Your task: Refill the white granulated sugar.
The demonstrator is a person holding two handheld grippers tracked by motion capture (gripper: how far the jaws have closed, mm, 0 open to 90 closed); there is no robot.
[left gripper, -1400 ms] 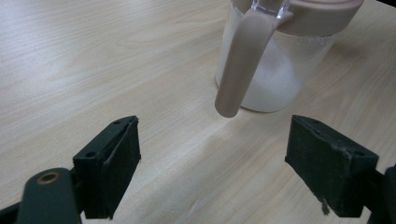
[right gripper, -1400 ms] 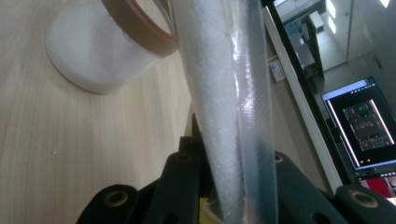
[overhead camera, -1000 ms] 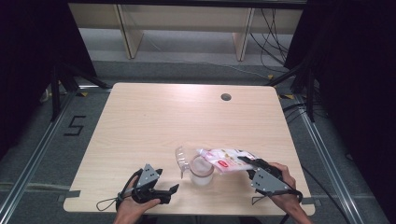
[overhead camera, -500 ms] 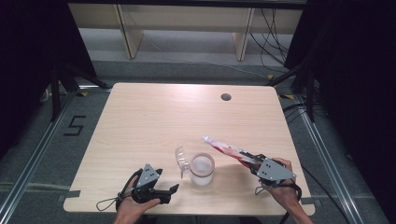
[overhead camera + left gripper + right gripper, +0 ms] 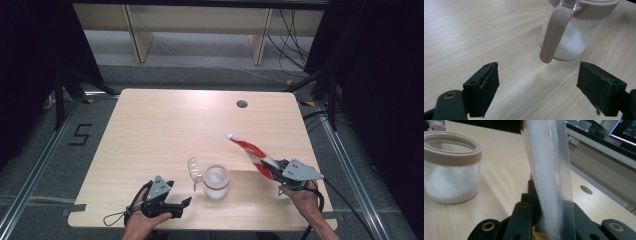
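While the right gripper stays clamped on the red-and-white pouch, lifted just right of the open jar, the left gripper rests near the jar's left, jaws apart and empty. To pour cleanly, bring the pouch's upper end, probably its opening, over the jar mouth before tipping, steadying the handle.

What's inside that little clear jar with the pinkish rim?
The jar is partly filled with something white and grainy, like sugar or salt; what exactly it is I cannot tell. Its lid is flipped open. Whatever lies under the white layer is covered.
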